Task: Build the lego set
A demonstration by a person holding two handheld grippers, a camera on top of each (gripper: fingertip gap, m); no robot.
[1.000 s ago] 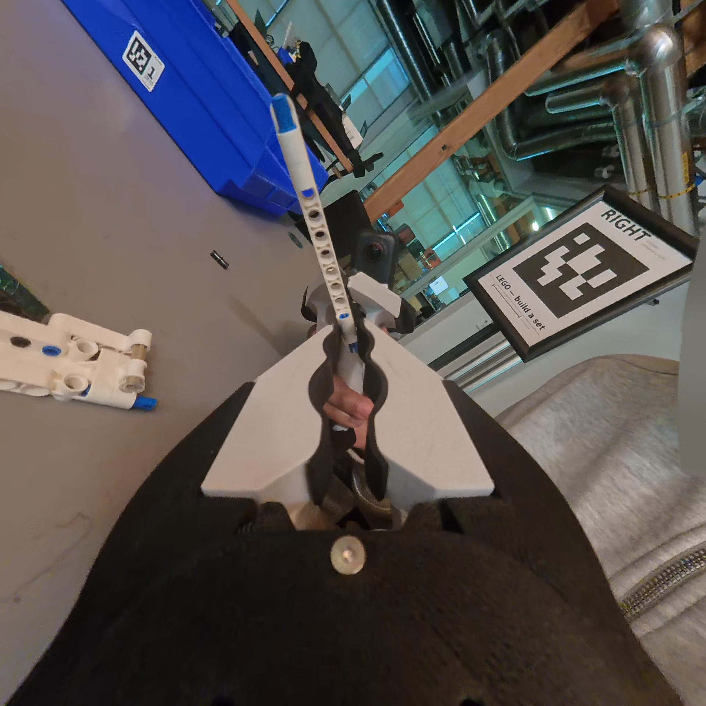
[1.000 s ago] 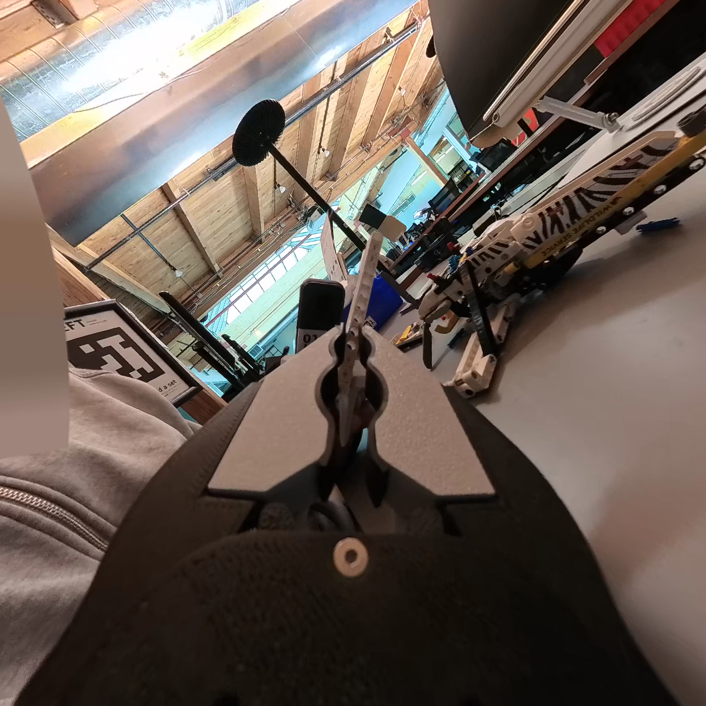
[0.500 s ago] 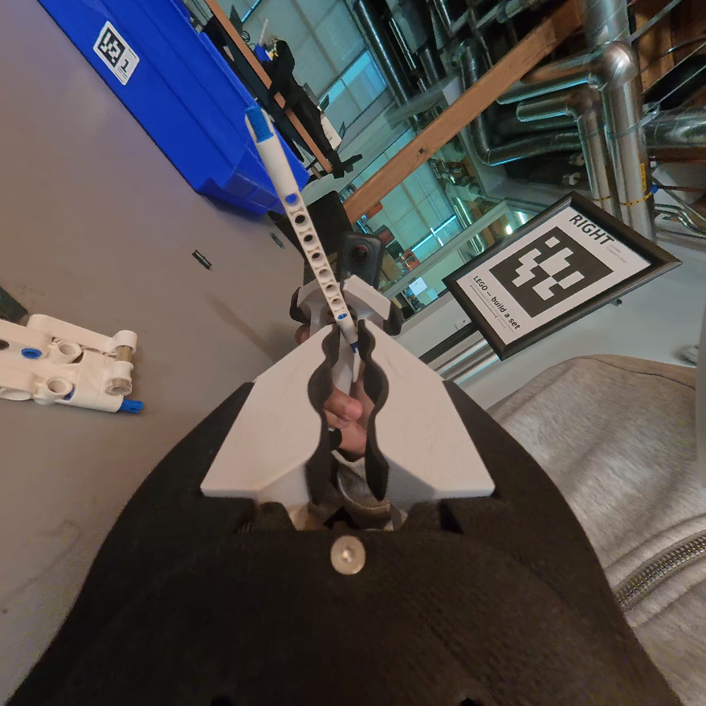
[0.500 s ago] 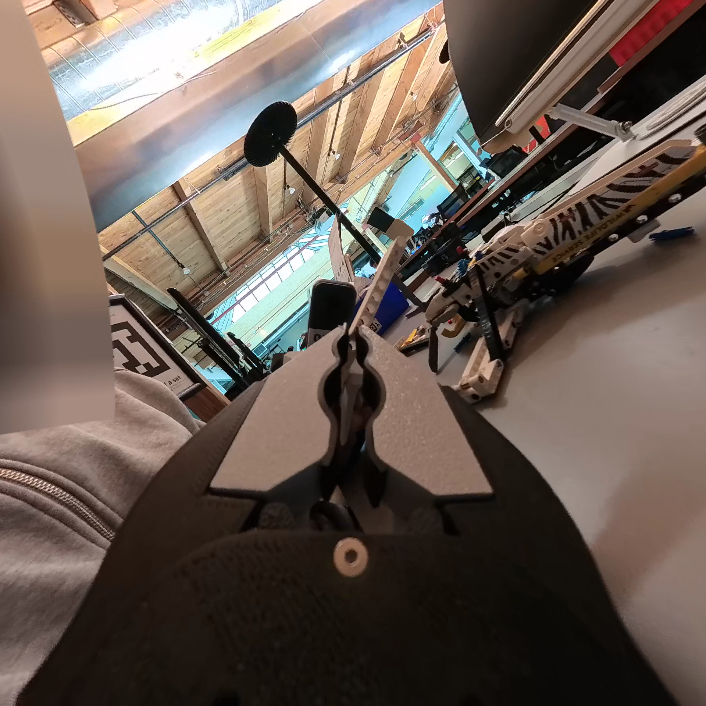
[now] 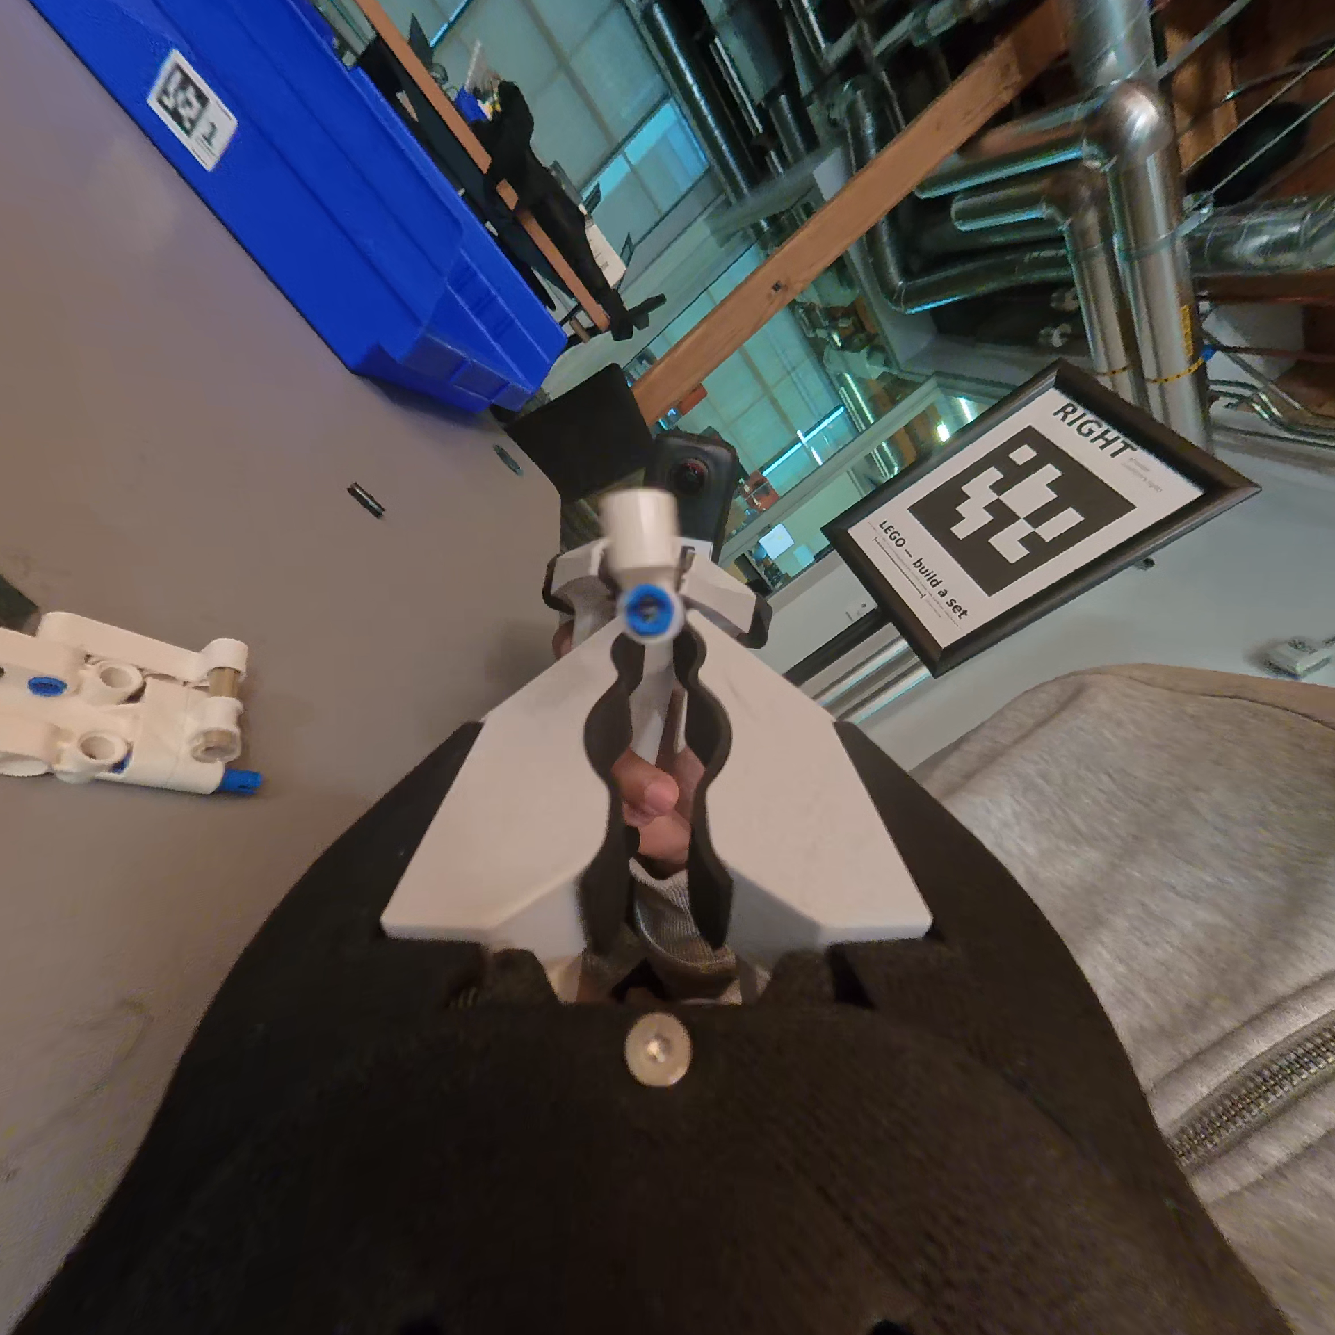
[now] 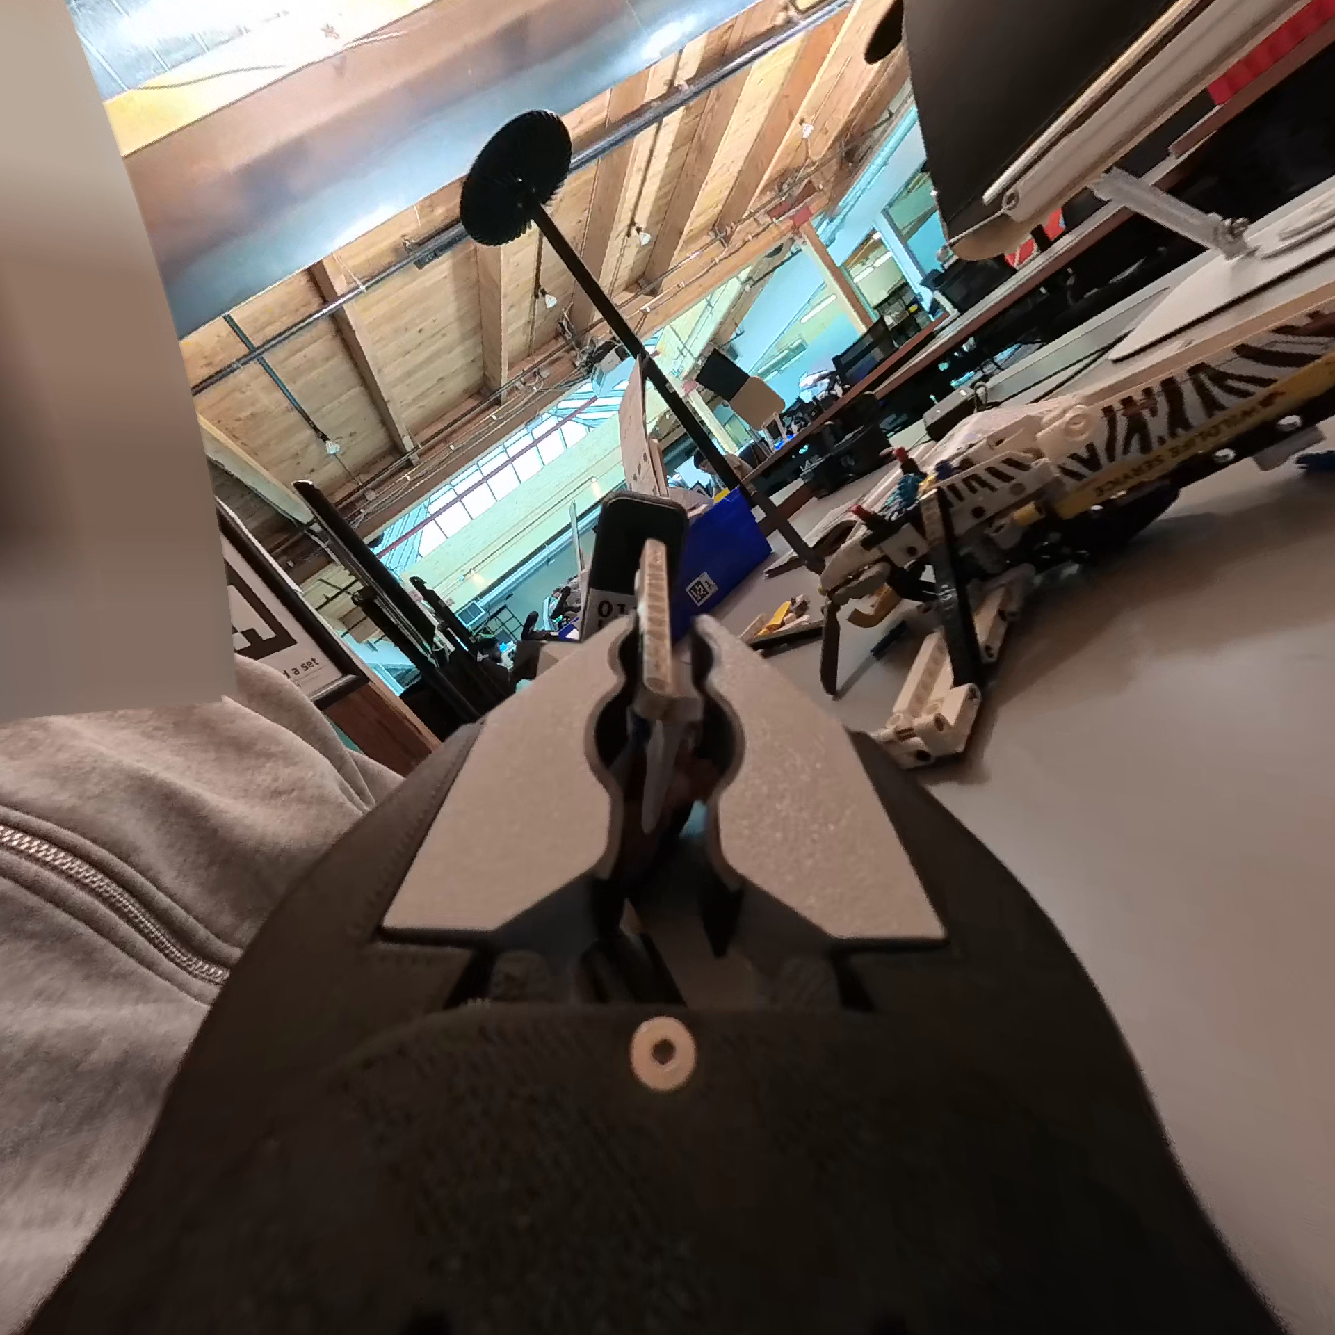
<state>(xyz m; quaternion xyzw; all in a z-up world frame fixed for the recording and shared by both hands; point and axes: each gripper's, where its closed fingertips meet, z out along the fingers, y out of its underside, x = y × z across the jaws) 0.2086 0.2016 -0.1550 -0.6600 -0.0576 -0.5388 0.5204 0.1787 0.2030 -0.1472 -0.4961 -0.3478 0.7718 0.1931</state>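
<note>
Behind white beam (image 5: 645, 571), blue bin (image 5: 339, 209), contents hidden

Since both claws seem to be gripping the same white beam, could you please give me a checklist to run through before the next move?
1. Left claw shut on the white beam: ok.
2. Right claw shut on the same beam: ok, it sits between the fingers.
3. Blue pin seated in the beam's end: ok, it faces the left camera.
4. Beam clear of the table: ok, held in the air.
5. White sub-assembly within reach, flat on the table: ok.
6. Striped model with its black gear on an axle, ready to take the beam: cannot tell.
</note>
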